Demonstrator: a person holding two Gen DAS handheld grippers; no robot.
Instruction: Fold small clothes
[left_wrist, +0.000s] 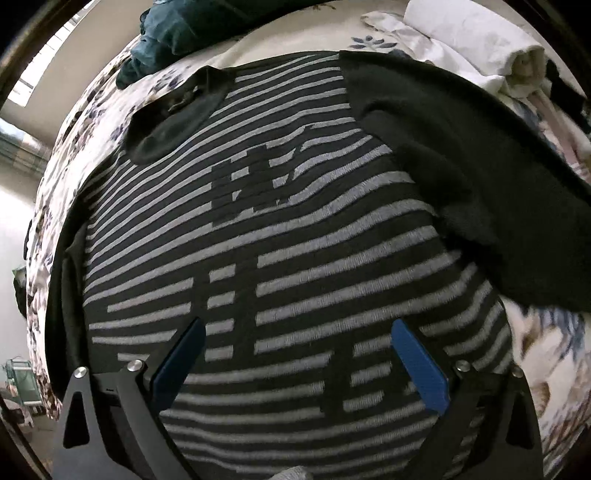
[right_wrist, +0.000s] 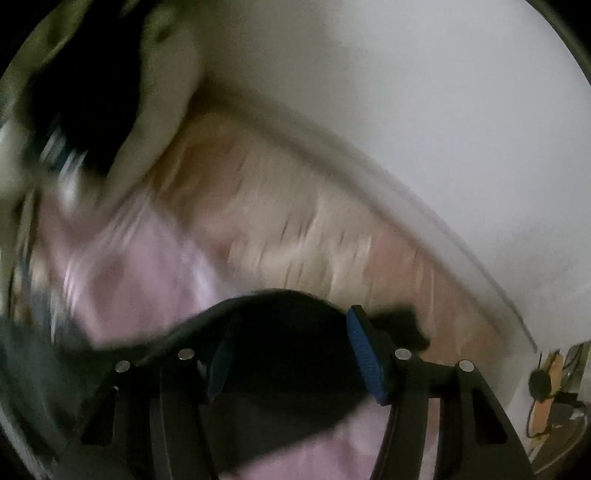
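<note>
A dark sweater with grey stripes (left_wrist: 295, 221) lies flat on the flowered bed cover (left_wrist: 546, 350), collar (left_wrist: 177, 110) at the upper left. Its plain black sleeve (left_wrist: 461, 147) is laid across the right side. My left gripper (left_wrist: 298, 322) hovers just above the sweater's lower part, jaws wide apart, nothing between the blue pads (left_wrist: 417, 362). The right wrist view is blurred. There my right gripper (right_wrist: 291, 321) stands partly open with a bunch of black cloth (right_wrist: 288, 354) lying between its blue pads (right_wrist: 364, 354); I see no squeeze on it.
A teal garment (left_wrist: 166, 37) lies at the bed's far left and a pile of white cloth (left_wrist: 480, 37) at the far right. Under the right gripper is pink cloth (right_wrist: 147, 277), then a pale band (right_wrist: 295, 206) and a white wall (right_wrist: 406, 110).
</note>
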